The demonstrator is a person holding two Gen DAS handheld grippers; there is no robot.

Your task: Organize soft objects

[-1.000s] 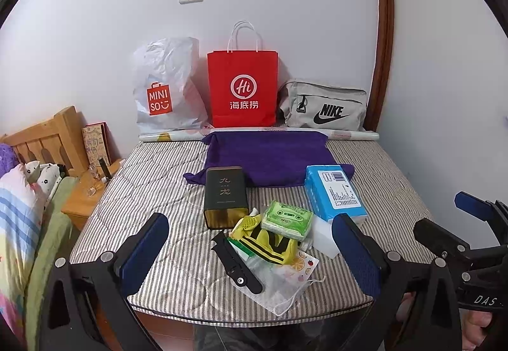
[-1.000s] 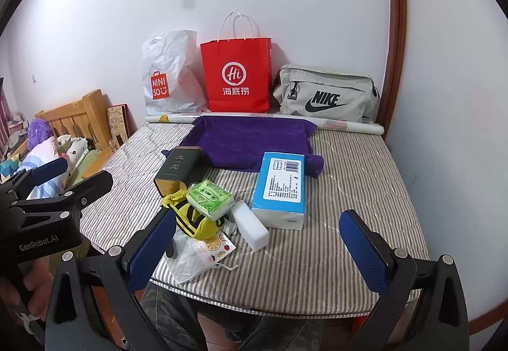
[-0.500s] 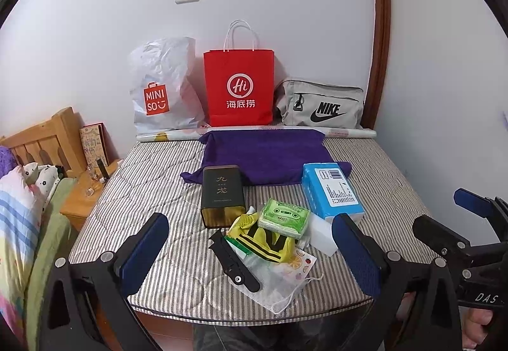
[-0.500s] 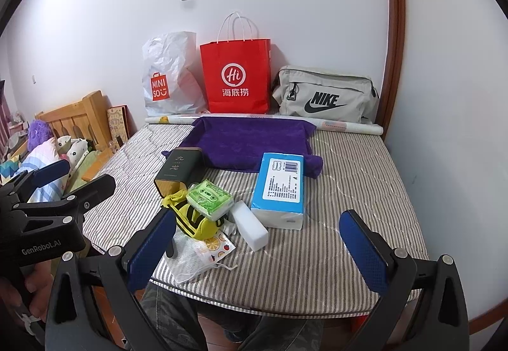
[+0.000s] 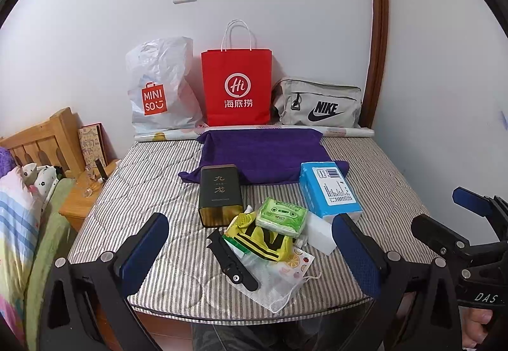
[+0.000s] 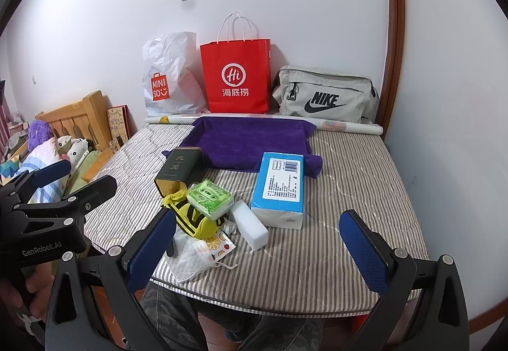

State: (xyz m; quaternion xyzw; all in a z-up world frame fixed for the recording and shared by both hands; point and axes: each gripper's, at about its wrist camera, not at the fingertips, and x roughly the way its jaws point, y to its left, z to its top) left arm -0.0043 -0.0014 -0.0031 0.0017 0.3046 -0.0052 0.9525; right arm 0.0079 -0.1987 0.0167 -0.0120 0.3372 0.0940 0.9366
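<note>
A pile lies at the front of the striped mattress [image 5: 152, 179]: a green tissue pack [image 5: 281, 217] [image 6: 209, 198], a yellow-black pouch [image 5: 258, 240] [image 6: 193, 217], a white face mask [image 5: 273, 281] [image 6: 197, 255], a white sponge block [image 5: 319, 232] [image 6: 249, 225], a black strap [image 5: 231, 260], a blue tissue pack [image 5: 330, 189] [image 6: 281, 187] and a dark tin [image 5: 220, 194] [image 6: 177, 171]. A purple towel [image 5: 263, 157] [image 6: 250, 141] lies behind. My left gripper [image 5: 250, 259] and right gripper [image 6: 258, 248] are open, empty, above the front edge.
A white Miniso bag [image 5: 158, 87], a red paper bag [image 5: 236, 87] and a grey Nike bag [image 5: 317, 106] stand against the back wall behind a paper roll [image 5: 346, 130]. A wooden headboard [image 5: 38, 141], nightstand [image 5: 85, 195] and bedding [image 5: 19, 208] are on the left.
Both grippers stay open. The left view has drifted slightly; the objects have not moved.
</note>
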